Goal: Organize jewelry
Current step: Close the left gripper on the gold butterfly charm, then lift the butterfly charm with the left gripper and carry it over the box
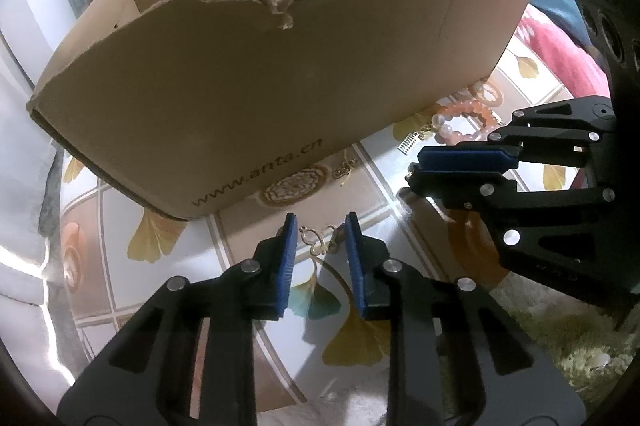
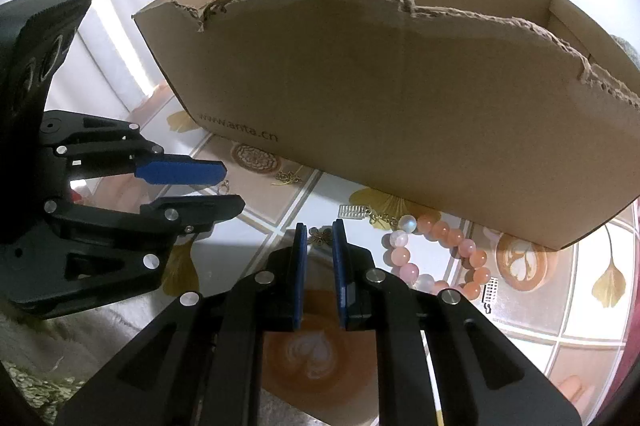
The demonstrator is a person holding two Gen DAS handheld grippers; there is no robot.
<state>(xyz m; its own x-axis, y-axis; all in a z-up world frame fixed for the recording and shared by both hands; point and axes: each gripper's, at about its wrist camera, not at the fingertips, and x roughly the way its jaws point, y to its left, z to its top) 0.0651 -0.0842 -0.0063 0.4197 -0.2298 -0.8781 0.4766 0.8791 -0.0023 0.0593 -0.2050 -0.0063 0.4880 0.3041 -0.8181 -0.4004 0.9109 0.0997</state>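
Two tools over a tile-print counter (image 2: 580,322), both tilted down. Left tool (image 1: 320,222) released, pads apart, with a gold butterfly charm (image 1: 318,240) lying on the counter between the tips. Right tool (image 2: 320,226) clenched narrow on a small flower charm (image 2: 320,238) at its tips, as far as can be told. Just behind, blocking the far side, one cardboard box (image 2: 400,97) with a torn top edge; inside not visible. Right of the right tool, close to the box wall, one peach bead bracelet (image 2: 436,254). Beside it, two ladder-like charms (image 2: 352,211), one at each end. One loose gold chain (image 2: 288,177) at the foot of the box.
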